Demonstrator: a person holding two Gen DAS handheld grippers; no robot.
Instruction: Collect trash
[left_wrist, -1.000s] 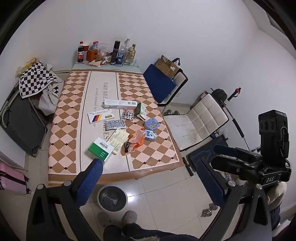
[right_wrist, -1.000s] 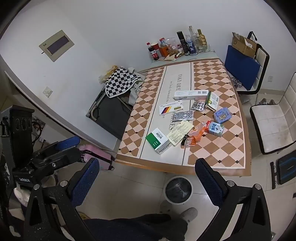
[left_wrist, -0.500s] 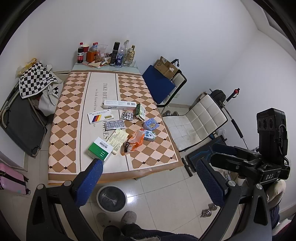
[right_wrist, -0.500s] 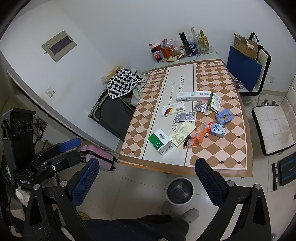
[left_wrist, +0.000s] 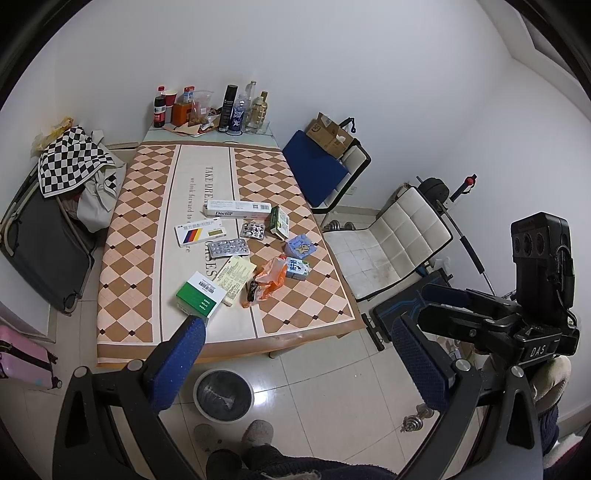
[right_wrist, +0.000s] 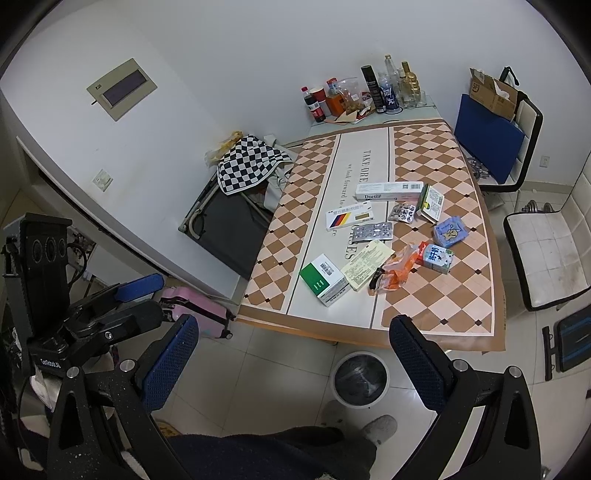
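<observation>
White floor tiles below, and both grippers hang high with nothing gripped: left gripper spread wide, right gripper likewise. Trash litter lies on the checkered table, well beyond the fingertips; the bin sits on the floor between the right fingers.

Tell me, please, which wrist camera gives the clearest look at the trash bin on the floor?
The right wrist view: the trash bin sits unobstructed between the open fingers. In the left wrist view the trash bin is also whole, but the left finger crowds it.
</observation>
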